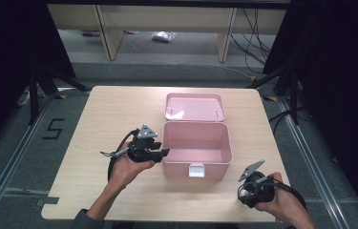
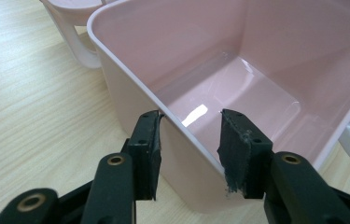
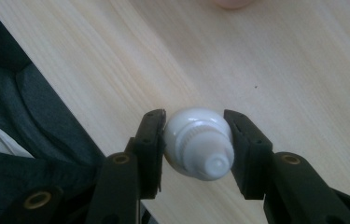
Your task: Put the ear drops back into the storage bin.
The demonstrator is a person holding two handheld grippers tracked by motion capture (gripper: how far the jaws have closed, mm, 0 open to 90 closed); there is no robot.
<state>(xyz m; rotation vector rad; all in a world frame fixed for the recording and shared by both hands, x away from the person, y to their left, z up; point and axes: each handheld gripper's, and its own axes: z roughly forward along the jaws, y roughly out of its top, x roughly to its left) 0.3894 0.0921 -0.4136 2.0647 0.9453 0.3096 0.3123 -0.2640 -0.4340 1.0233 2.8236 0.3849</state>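
Pink box (image 1: 196,148) sat open mid-surface (image 1: 110,114), its lid (image 1: 194,107) folded back on the far side. Left tool (image 2: 189,142) stood at the box's left wall, jaws parted astride the rim, one outside, one inside. Right tool (image 3: 195,140) was near the surface's near-right edge, jaws clamped on a small white tube (image 3: 198,142), nozzle toward the camera.

High view looks forward and down on the table (image 1: 119,109); both gripper views sit close over it, the left sharing the box (image 1: 196,143).
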